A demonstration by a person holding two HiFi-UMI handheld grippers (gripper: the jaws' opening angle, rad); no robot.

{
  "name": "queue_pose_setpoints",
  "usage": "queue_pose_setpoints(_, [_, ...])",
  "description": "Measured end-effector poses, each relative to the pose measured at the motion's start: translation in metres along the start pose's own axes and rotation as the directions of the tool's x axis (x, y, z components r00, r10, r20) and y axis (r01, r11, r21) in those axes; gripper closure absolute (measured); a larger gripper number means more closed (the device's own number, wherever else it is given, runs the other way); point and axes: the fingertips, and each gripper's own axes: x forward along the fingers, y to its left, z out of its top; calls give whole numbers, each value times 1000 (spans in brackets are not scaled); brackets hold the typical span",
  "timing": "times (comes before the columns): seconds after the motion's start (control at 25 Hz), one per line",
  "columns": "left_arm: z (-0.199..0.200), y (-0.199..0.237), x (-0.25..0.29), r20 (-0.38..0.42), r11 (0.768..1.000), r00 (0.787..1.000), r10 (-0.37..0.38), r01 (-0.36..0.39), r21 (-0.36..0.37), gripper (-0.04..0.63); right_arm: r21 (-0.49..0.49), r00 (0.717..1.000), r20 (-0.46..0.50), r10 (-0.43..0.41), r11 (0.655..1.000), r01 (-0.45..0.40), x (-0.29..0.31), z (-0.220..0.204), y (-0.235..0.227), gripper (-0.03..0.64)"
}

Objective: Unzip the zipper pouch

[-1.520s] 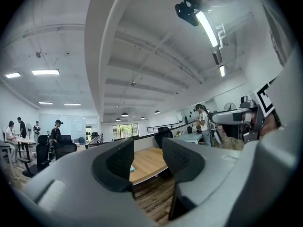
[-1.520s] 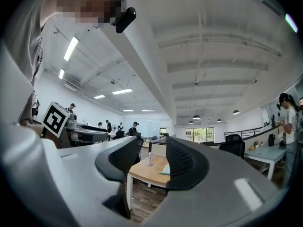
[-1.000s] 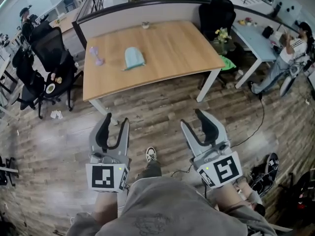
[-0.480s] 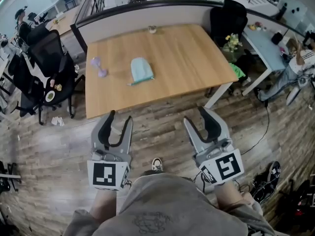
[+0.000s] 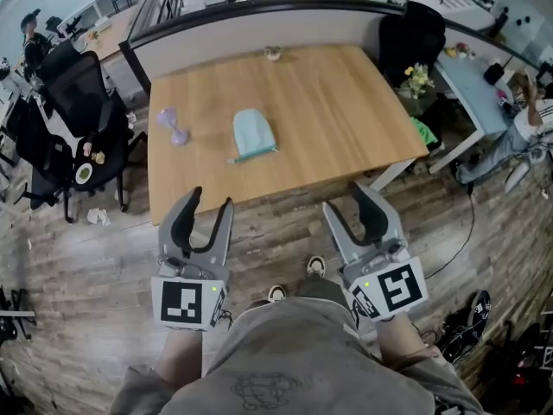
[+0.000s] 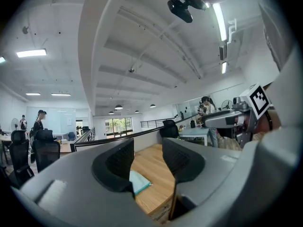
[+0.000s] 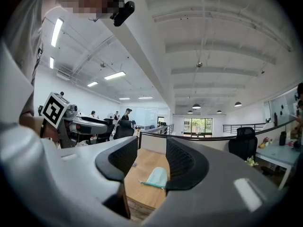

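A pale blue zipper pouch point(image 5: 251, 134) lies flat near the middle of the wooden table point(image 5: 346, 119), its zipper edge toward me. It also shows between the jaws as the pouch point(image 6: 139, 182) in the left gripper view and the pouch point(image 7: 157, 178) in the right gripper view. My left gripper point(image 5: 206, 213) and right gripper point(image 5: 346, 203) are both open and empty, held side by side over the floor, short of the table's near edge and well apart from the pouch.
A small purple object point(image 5: 172, 126) lies left of the pouch and a small item point(image 5: 273, 54) sits at the table's far edge by the partition. Black office chairs point(image 5: 73, 93) stand left, another chair point(image 5: 415, 33) far right. Wood plank floor lies below.
The table and pouch have come nearer to me and lower in the head view as I step forward. Both grippers keep their pose and stay open.
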Motion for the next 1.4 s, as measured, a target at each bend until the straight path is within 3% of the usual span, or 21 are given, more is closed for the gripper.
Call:
queue_pose_setpoints(0.32, [-8,8,66,-14,1000,1000,26,-25,9,417,5,999,-5,44,999,-43,51,-17,-51,445])
queue_pose_setpoints(0.72, [-6,20,163,-53,989,988,146,-145,34,417,23,981,-18,192,981,-192,135,-33,-137,445])
queue_pose_setpoints(1.04, [-7,39,234,-105,948,943,317,-315,36,418,-2,933,-41,359,933,-359,215,-40,-205,445])
queue_pose_setpoints(1.4, [-14,54,267,-147,895,884,445,-443,45,417,-3,866,-46,499,867,-499,272,-48,-234,445])
